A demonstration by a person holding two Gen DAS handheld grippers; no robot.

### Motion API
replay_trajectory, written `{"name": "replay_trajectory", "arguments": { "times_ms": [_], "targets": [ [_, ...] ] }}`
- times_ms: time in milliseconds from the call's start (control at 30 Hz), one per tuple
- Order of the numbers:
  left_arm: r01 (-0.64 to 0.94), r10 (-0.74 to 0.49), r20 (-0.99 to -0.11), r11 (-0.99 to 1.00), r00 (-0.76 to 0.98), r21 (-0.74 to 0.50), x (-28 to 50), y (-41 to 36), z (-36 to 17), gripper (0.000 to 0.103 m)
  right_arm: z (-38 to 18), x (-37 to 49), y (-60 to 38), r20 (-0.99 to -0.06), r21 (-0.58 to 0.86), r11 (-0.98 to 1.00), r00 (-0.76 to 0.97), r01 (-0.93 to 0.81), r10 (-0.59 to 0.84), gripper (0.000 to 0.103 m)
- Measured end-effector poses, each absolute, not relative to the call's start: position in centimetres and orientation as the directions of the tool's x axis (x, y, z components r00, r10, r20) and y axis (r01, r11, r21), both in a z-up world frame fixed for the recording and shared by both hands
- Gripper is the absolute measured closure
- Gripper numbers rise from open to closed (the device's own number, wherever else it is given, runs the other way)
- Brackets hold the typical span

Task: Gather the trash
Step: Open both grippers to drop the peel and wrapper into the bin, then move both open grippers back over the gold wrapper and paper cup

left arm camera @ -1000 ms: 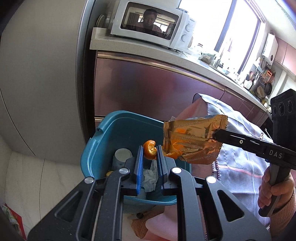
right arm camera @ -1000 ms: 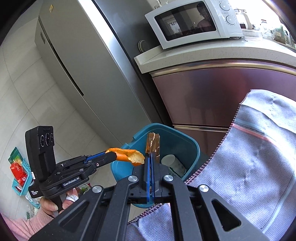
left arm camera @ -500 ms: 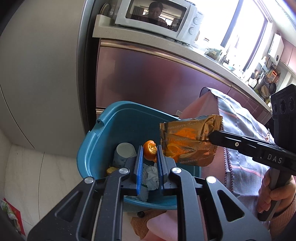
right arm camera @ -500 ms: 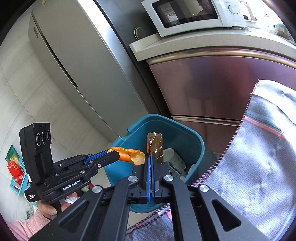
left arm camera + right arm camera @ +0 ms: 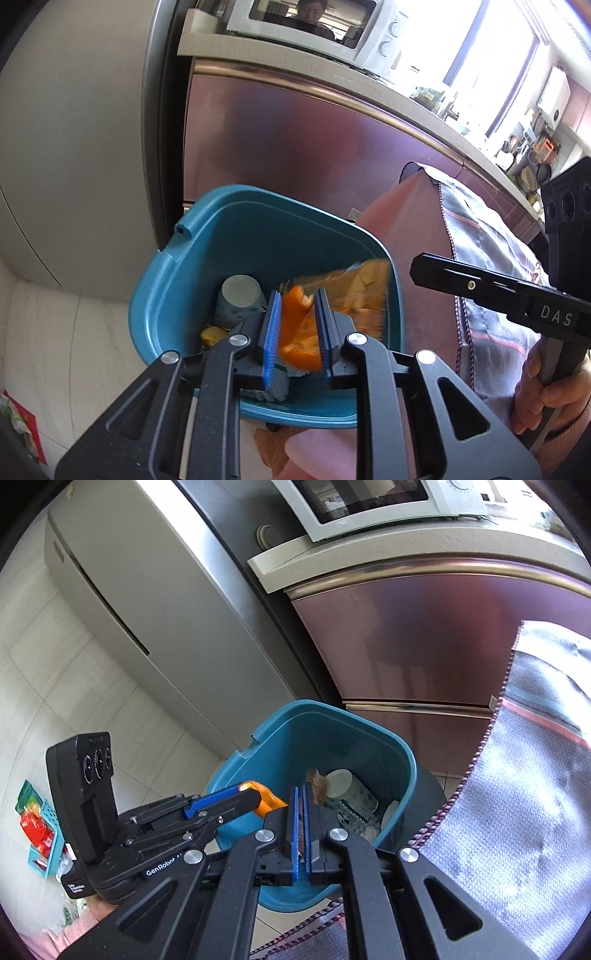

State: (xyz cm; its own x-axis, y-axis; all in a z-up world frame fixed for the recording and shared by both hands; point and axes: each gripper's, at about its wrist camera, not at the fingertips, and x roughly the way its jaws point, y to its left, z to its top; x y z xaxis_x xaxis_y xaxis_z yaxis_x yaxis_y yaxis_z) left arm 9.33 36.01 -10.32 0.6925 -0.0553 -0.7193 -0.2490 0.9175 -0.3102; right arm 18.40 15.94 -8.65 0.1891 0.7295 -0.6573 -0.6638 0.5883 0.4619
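Two hand-held claws release trash over a teal bin on a kitchen floor.

From largest to smallest: a steel fridge (image 5: 140,602) and a maroon cabinet under a bench with a microwave (image 5: 314,26); below them the teal bin (image 5: 207,258), already holding a paper cup (image 5: 240,295) and crumpled scraps. The left claw (image 5: 297,325) hangs over the bin's near rim, its jaws opening — the orange peel (image 5: 295,328) sits between the blue pads and looks blurred, perhaps slipping. The right claw (image 5: 301,823) has its jaws pressed almost together, and the gold wrapper (image 5: 362,291) is dropping, blurred, inside the bin's right wall. Risk: the peel hangs close to the near rim, so it could catch on a pad and fall outside onto the floor.
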Motion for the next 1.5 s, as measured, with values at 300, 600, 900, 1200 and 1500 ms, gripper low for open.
{"name": "replay_trajectory", "arguments": {
  "times_ms": [300, 600, 900, 1200, 1500],
  "targets": [
    [-0.21, -0.086, -0.699, 0.922, 0.71, -0.326, 9.0, 34.8, -9.7, 0.084, -8.5, 17.8, 14.7, -0.647, 0.462, 0.588, 0.201, -0.664, 0.735, 0.099],
    [-0.118, -0.081, -0.624, 0.955, 0.777, -0.271, 6.5, 31.6, -5.8, 0.068, -6.9, 15.8, 11.6, -0.613, 0.443, 0.573, 0.233, -0.689, 0.755, 0.089],
    [-0.043, -0.082, -0.555, 0.977, 0.828, -0.209, 4.6, 27.3, -2.1, 0.045, -5.1, 13.7, 5.3, -0.567, 0.405, 0.606, 0.331, -0.685, 0.754, 0.068],
    [0.045, -0.119, -0.527, 0.988, 0.842, -0.151, 4.7, 21.3, -0.8, 0.019, -4.1, 10.8, -3.0, -0.543, 0.347, 0.689, 0.464, -0.636, 0.7, 0.051],
    [0.211, -0.247, -0.524, 0.969, 0.815, -0.128, 7.0, 13.7, -0.4, 0.016, -5.1, 8.0, -15.7, -0.553, 0.342, 0.846, 0.641, -0.408, 0.532, 0.045]
  ]
}}
